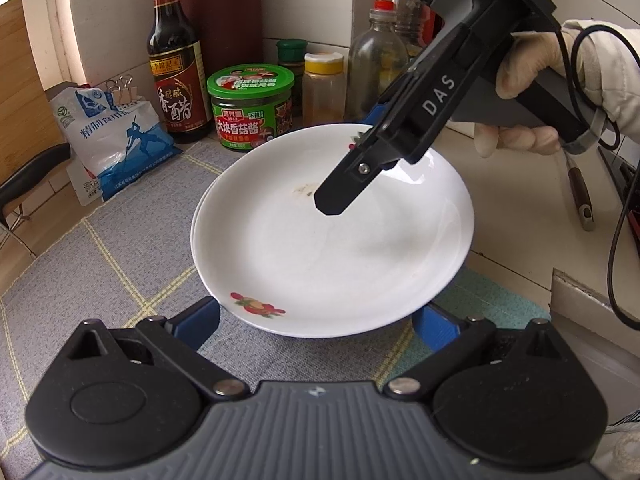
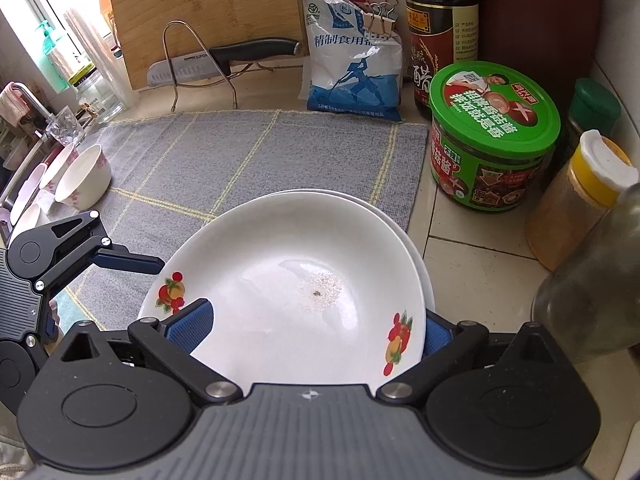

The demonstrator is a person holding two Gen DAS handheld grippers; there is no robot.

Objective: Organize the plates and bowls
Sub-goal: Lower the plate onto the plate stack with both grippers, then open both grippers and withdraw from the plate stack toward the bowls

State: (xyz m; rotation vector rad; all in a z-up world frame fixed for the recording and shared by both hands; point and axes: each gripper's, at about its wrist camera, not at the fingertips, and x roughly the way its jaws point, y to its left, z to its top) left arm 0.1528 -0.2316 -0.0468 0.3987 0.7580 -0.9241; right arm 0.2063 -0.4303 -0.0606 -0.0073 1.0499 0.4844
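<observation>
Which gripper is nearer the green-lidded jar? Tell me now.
Right. The right gripper straddles the plates' rim close to the green-lidded jar; the left gripper is at the opposite rim, farther off.

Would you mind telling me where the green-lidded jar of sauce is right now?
The green-lidded jar stands on the tiled counter at the right of the right wrist view, just off the grey mat, between the dark vinegar bottle and the yellow-capped spice jar.

free: mat (image 2: 224, 160) | blocked: jar (image 2: 492, 136), bottles (image 2: 440, 32) behind plates (image 2: 288, 280)
</observation>
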